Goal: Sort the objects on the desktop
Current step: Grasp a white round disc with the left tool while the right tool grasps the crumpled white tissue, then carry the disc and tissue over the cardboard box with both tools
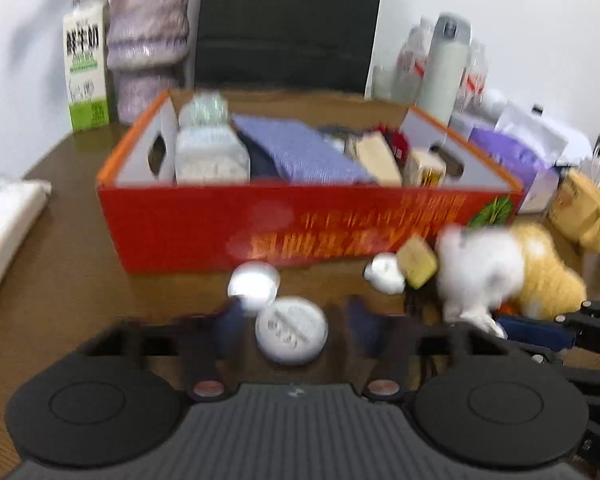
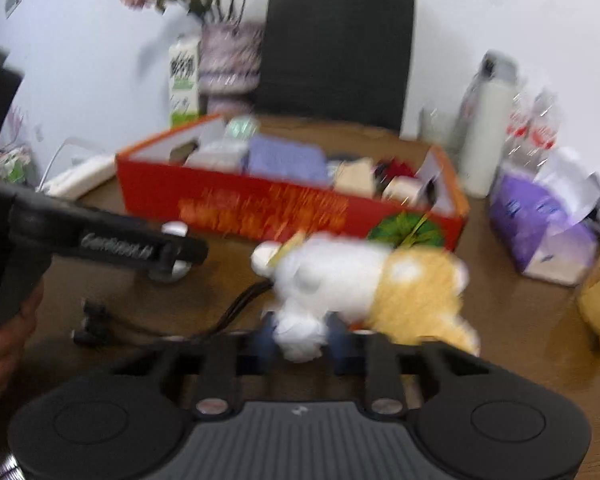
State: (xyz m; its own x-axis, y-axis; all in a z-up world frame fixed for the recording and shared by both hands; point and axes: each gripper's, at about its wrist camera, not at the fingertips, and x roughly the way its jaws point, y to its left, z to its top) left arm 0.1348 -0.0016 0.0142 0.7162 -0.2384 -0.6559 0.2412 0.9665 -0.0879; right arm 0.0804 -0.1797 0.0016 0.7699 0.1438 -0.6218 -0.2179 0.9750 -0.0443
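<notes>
My left gripper [image 1: 293,320] hovers low over the brown table, open, its blue pads on either side of a flat white round lid [image 1: 291,335] with a small gap on each side. A second white round piece [image 1: 254,285] lies just beyond it. My right gripper [image 2: 302,340] is shut on the white paw of a white-and-yellow plush toy [image 2: 364,280] that lies in front of the red cardboard box [image 2: 260,208]. The box [image 1: 220,232] holds several items. The plush toy [image 1: 484,272] and the right gripper's blue pad show at the right edge of the left wrist view.
A small yellow block [image 1: 417,262] lies beside the toy. A black cable [image 2: 236,308] and earphones [image 2: 92,326] lie on the table. Behind the box stand a milk carton [image 1: 86,68], a vase [image 1: 148,40], a thermos [image 1: 444,64] and a purple tissue pack [image 2: 540,220].
</notes>
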